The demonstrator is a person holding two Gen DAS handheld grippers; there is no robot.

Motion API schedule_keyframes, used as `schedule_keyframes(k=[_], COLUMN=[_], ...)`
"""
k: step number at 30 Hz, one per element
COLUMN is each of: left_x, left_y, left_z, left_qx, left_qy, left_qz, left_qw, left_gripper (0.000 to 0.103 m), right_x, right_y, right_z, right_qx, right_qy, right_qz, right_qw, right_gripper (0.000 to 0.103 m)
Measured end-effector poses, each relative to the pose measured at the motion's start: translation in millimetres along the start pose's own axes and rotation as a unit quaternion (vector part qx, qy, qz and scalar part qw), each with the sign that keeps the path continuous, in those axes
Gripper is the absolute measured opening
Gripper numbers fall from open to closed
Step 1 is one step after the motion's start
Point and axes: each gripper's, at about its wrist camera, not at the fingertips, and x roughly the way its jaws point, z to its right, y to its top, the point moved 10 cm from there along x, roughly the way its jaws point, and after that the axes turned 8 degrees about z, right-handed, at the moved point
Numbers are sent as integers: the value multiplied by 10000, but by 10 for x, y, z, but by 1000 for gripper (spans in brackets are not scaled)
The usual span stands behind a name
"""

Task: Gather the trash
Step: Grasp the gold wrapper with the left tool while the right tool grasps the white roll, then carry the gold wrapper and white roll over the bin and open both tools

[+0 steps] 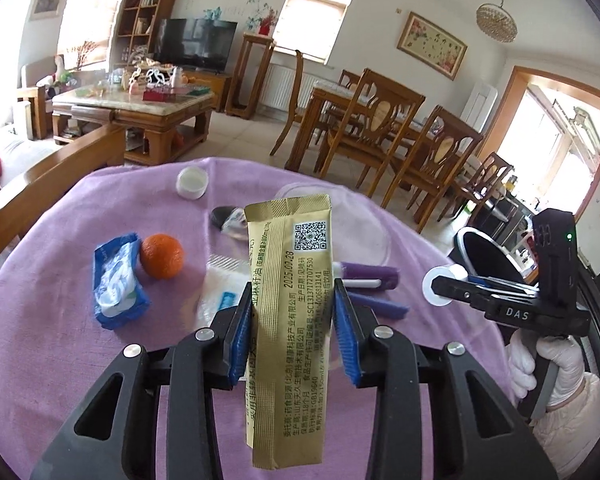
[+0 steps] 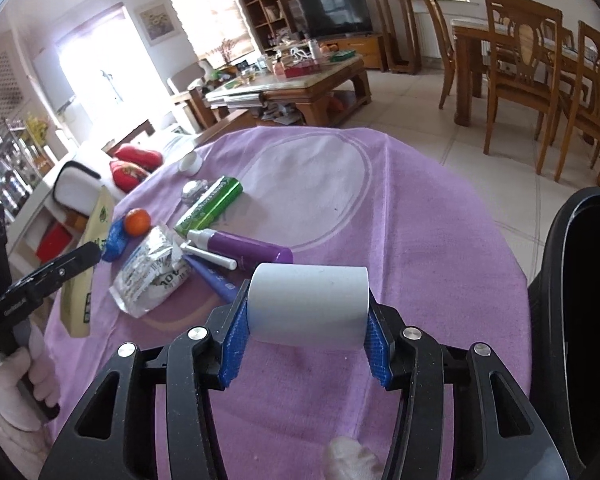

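My left gripper (image 1: 292, 292) is shut on a long gold sachet (image 1: 290, 264), which stands upright between the blue pads, lifted above the table. From the right wrist view the same sachet (image 2: 78, 300) hangs at the far left. My right gripper (image 2: 308, 300) is shut on a white paper roll (image 2: 308, 306) held sideways, its two ends against the pads. Beside the table on the right stands a black trash bin (image 2: 572, 300), its rim also in the left wrist view (image 1: 484, 256), just behind the right gripper (image 1: 440, 286).
On the purple tablecloth (image 2: 420, 220) lie an orange (image 1: 162, 256), a blue tissue pack (image 1: 118, 280), a white cap (image 1: 192, 182), a purple bottle (image 2: 244, 250), a green box (image 2: 212, 204) and a crumpled silver bag (image 2: 152, 272). Wooden chairs and a coffee table stand beyond.
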Motion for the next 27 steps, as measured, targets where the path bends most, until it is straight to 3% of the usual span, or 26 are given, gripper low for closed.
schedule_keyframes(k=[5, 11, 18, 27], left_x=[-45, 125, 488, 984], left_y=[147, 197, 58, -238], left_z=[438, 1098, 1976, 3035], left_qx=[90, 254, 556, 1040], left_qy=[-337, -770, -1304, -1855], left_qz=[229, 251, 33, -247], left_qw=[9991, 9964, 9899, 9768], left_gripper=[36, 36, 36, 36], right_x=[-454, -1110, -1766, -2251], right_y=[108, 227, 197, -104], right_z=[35, 423, 1204, 2220], right_qx=[94, 348, 862, 1533], right_qy=[187, 82, -250, -744], right_qz=[461, 1067, 1522, 1807], right_qw=[9987, 9936, 9843, 9687], right_gripper=[50, 50, 50, 50])
